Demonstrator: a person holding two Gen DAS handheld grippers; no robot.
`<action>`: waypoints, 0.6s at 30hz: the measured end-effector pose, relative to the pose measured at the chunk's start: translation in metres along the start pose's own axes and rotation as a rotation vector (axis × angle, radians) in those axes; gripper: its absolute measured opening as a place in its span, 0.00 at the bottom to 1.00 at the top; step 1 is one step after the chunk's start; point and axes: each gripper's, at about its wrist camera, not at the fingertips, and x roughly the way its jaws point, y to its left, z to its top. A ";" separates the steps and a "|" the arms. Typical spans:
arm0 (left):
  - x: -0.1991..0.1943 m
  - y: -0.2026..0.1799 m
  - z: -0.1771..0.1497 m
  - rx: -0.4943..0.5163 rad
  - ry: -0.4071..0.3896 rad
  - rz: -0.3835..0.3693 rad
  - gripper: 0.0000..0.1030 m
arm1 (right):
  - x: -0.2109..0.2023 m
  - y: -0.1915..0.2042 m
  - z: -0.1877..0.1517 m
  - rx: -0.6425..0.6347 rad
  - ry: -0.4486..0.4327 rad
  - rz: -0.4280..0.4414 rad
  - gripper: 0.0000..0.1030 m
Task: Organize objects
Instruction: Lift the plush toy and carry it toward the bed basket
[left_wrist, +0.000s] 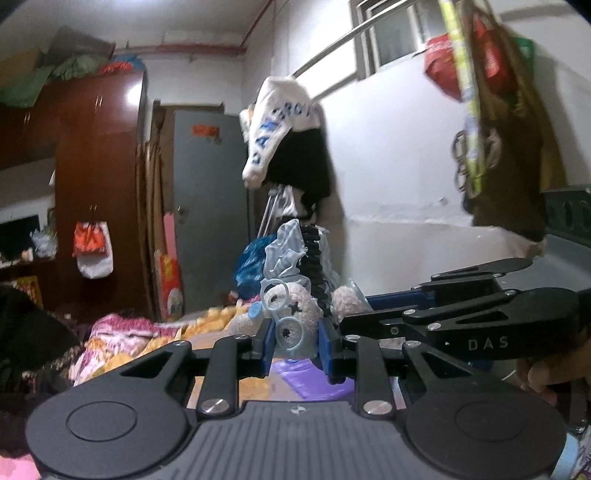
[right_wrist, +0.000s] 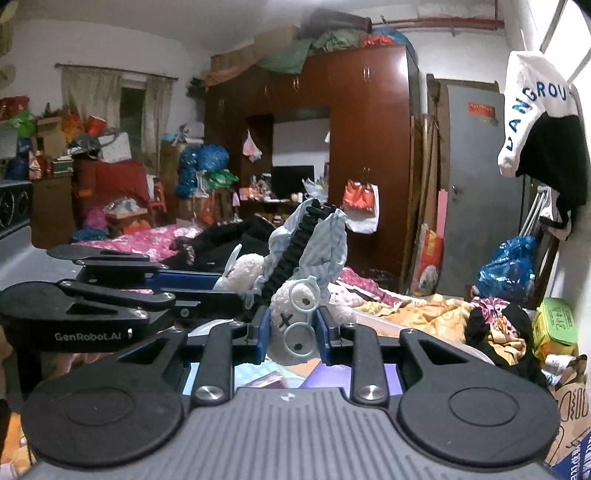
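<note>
A small white plush bear (left_wrist: 295, 317) with pale blue glasses, a striped blue cloth and a black strap is held up in the air above the bed. My left gripper (left_wrist: 297, 341) is shut on the bear's head. My right gripper (left_wrist: 373, 314) comes in from the right and grips the same toy from the side. In the right wrist view the bear (right_wrist: 295, 325) sits between my right gripper's (right_wrist: 290, 338) blue pads, and my left gripper (right_wrist: 236, 291) reaches in from the left, closed on the toy's other side.
A bed with pink and yellow bedding (right_wrist: 424, 314) and black clothes (right_wrist: 229, 243) lies below. A brown wardrobe (right_wrist: 369, 147), a grey door (right_wrist: 476, 184), a clothes rail with a white and black garment (left_wrist: 280, 136), hanging bags (left_wrist: 491, 110) and a blue bag (right_wrist: 509, 266) surround it.
</note>
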 end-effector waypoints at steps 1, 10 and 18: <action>0.006 0.005 -0.001 -0.014 0.014 0.001 0.28 | 0.003 -0.001 -0.003 0.000 0.009 -0.006 0.28; 0.028 0.019 -0.019 -0.058 0.075 0.037 0.28 | 0.018 0.001 -0.015 0.007 0.080 -0.038 0.28; 0.029 0.016 -0.022 -0.016 0.025 0.136 0.63 | 0.014 -0.007 -0.013 0.030 0.089 -0.031 0.41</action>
